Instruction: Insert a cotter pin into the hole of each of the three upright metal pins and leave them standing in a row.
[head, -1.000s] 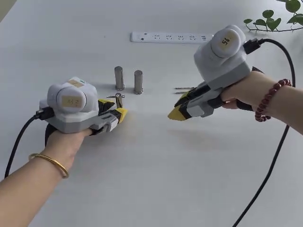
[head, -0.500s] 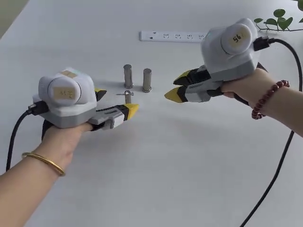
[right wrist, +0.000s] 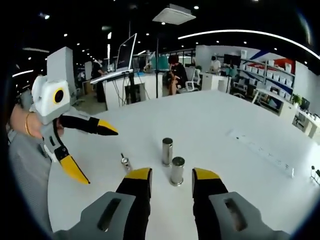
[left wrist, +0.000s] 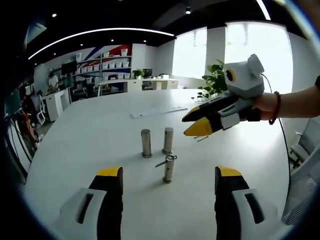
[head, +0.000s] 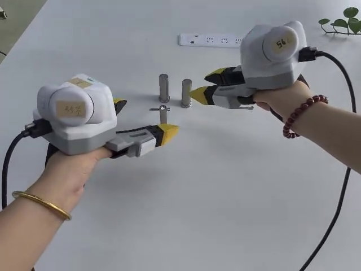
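On the white counter [head: 186,192] two bare metal pins [head: 164,87] stand upright side by side, and just in front of them a third pin [head: 163,114] carries a cotter pin [head: 157,109] through its top. The left claw [head: 145,117], jaws spread wide, hangs near the third pin, while the right claw [head: 204,84], jaws parted, hovers just right of the bare pins

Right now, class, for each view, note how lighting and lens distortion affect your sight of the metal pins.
Head view: even light, only faint shadows, three metal pins sharp on the white table. Left gripper view: fisheye curves the table; windows glare behind the right gripper. Right gripper view: ceiling light strip bows.
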Demonstrator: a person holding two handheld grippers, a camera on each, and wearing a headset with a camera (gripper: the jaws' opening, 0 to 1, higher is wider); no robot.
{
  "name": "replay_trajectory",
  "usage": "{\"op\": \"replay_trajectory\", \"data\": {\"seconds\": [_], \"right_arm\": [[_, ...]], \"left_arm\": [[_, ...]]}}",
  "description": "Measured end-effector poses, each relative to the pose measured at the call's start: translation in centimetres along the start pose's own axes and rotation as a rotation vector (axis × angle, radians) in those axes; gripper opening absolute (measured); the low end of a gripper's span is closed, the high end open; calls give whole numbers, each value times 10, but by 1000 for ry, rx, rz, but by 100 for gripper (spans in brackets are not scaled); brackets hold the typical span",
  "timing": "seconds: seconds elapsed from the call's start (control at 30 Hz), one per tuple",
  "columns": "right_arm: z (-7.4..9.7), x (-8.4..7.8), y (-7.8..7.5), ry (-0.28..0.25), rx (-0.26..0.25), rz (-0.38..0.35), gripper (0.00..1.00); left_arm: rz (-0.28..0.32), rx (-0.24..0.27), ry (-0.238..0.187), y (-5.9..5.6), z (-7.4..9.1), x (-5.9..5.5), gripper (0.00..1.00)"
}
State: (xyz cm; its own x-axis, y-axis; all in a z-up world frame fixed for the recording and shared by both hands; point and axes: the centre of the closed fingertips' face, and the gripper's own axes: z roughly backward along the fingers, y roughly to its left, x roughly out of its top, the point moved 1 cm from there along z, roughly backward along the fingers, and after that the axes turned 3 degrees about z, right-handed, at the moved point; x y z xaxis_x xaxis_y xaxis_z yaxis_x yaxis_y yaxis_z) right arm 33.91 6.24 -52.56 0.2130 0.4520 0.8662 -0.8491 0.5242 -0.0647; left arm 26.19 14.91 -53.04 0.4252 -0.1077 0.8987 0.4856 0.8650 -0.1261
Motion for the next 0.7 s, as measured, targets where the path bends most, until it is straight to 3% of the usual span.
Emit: {"op": "replay_trajectory", "data": {"seconds": [0.1,0.47,0.7], "right_arm": [[-9,-1,-7,0,-5,-6,26],[-32,-6,-8,-15,-28,-17,21],[-39,-3,-9,-32,-37,-12,16]], "left_arm": [[-8,4,-4,-1,3,0,78],[-26,9,-43,-13,14,10,89],[-51,21,-24,-15,19,6,95]]}}
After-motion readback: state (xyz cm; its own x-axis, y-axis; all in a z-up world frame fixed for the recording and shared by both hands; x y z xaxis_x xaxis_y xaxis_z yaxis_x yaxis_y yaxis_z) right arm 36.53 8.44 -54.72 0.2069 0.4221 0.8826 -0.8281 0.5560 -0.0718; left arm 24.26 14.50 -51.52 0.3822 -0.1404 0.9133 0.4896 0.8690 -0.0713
